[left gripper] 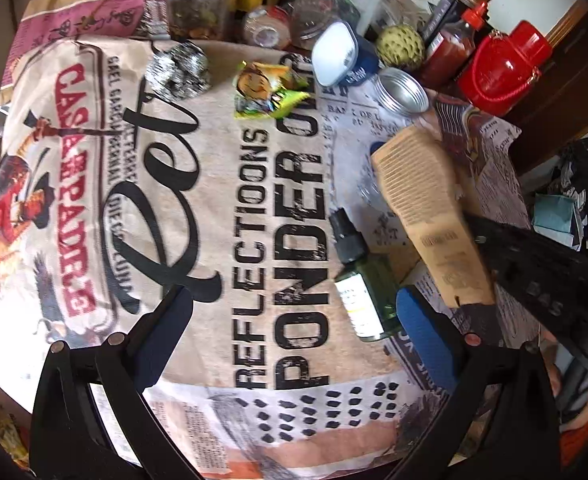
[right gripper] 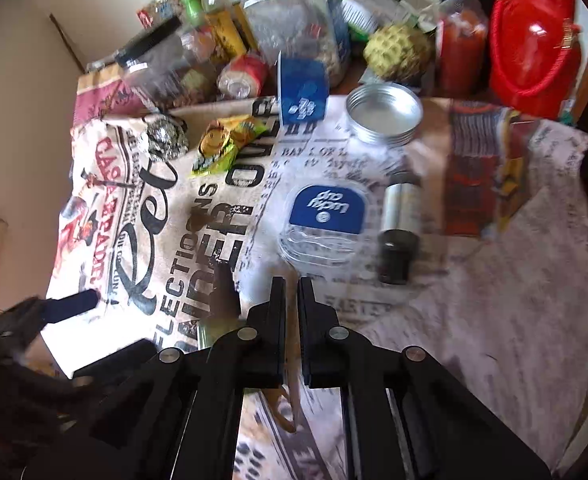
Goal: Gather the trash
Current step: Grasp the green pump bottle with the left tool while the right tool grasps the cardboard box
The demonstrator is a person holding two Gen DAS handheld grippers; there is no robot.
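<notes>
I am holding my left tongs point(left gripper: 300, 320) wide open over the printed tablecloth point(left gripper: 93, 240), with nothing between the jaws. A small green bottle point(left gripper: 368, 296) is lying just beside the right finger. My right tongs point(right gripper: 290, 280) are pinched narrow on what looks like a wooden comb point(left gripper: 426, 208), which is tilting up off the cloth on the right.

I judge I am picking up litter. The foil ball point(left gripper: 179, 70) and the snack wrapper point(left gripper: 265, 88) are lying at the far edge, so next I need to reach the open left tongs away from me and close on one.
</notes>
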